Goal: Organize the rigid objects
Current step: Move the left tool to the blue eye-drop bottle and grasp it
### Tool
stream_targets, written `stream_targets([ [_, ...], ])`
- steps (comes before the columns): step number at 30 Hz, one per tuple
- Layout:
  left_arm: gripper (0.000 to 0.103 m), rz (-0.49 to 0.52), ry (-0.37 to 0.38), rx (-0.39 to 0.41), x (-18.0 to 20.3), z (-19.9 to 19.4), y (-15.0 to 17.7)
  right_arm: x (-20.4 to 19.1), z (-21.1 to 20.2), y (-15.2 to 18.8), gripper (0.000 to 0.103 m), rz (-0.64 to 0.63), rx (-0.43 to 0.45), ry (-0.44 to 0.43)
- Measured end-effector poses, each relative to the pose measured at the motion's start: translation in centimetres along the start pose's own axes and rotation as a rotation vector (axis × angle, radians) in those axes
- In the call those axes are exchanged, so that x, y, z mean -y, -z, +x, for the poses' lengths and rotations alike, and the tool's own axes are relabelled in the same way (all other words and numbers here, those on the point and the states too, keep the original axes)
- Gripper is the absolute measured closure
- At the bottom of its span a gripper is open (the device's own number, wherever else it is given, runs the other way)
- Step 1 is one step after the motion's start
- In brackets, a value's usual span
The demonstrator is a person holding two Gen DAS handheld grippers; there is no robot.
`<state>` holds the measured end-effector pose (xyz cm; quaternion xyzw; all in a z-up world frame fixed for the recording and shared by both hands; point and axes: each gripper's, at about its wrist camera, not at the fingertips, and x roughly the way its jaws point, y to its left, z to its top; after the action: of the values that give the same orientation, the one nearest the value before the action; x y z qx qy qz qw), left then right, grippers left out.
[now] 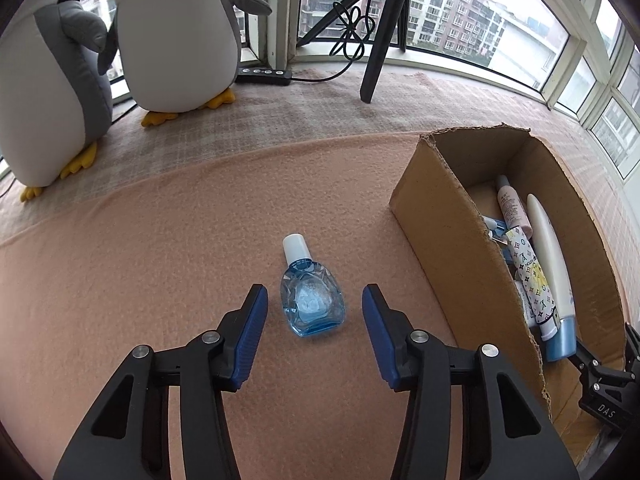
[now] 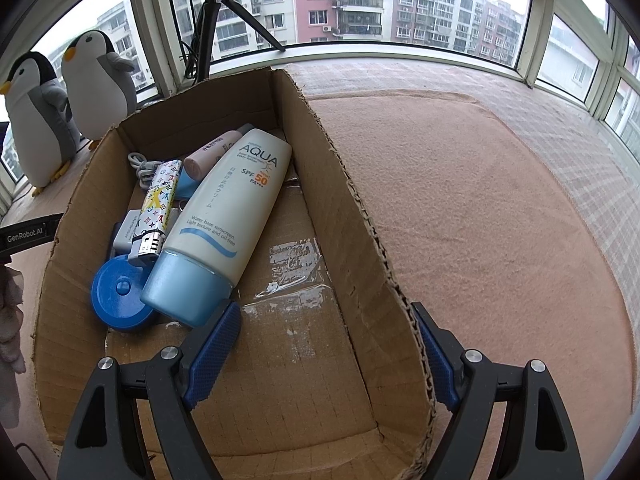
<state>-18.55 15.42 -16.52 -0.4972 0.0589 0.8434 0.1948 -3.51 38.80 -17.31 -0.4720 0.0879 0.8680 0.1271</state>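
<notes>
- My left gripper (image 1: 315,308) is released, jaws spread wide and gripping nothing; the blue pads sit at either side of the bottle without touching it.
- The bottle (image 1: 310,300) lies flat on the peach blanket (image 1: 160,260), white cap pointing toward 12 o'clock, its base between my pads.
- The box (image 1: 436,232) stands at 3 o'clock from the bottle, near but apart from it, open at the top.
- My right gripper (image 2: 326,354) is also released and empty; its left pad hangs inside the box, its right pad outside, so the jaws straddle the box's right wall (image 2: 372,240).
- Inside the box, at 10 o'clock from my right gripper, lies the sunscreen tube (image 2: 228,216), blue cap toward me, close to my left pad; whether they touch I cannot tell.
- Beside the tube at its 9 o'clock lies a patterned lighter (image 2: 158,208), with a blue lid (image 2: 116,292) at 7 o'clock and a pink tube (image 2: 212,154) at 12 o'clock.
- Two penguins (image 1: 120,40) stand by the window at 11 o'clock in the left view.
</notes>
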Motion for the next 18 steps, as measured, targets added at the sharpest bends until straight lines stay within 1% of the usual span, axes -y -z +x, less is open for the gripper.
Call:
stream_targets([
  [1, 0.058, 0.002, 0.0, -0.001, 0.04, 0.1, -0.01, -0.01, 0.0, 0.0, 0.023, 0.0, 0.0, -0.001],
  [2, 0.061, 0.004, -0.004, -0.001, 0.09, 0.18, -0.01, 0.03, 0.04, -0.05, 0.023, 0.001, -0.001, -0.001],
  [7, 0.064, 0.019, -0.019, -0.005, 0.32, 0.48, 0.03, -0.02, 0.08, -0.09, 0.023, 0.001, -0.002, -0.002],
  [10, 0.071, 0.026, -0.029, -0.004, 0.34, 0.51, -0.05, -0.04, 0.07, -0.09, 0.023, 0.001, -0.002, -0.001],
  [18, 0.072, 0.029, -0.026, 0.003, 0.27, 0.43, 0.11, 0.02, 0.08, -0.15, 0.023, 0.0, -0.002, 0.0],
])
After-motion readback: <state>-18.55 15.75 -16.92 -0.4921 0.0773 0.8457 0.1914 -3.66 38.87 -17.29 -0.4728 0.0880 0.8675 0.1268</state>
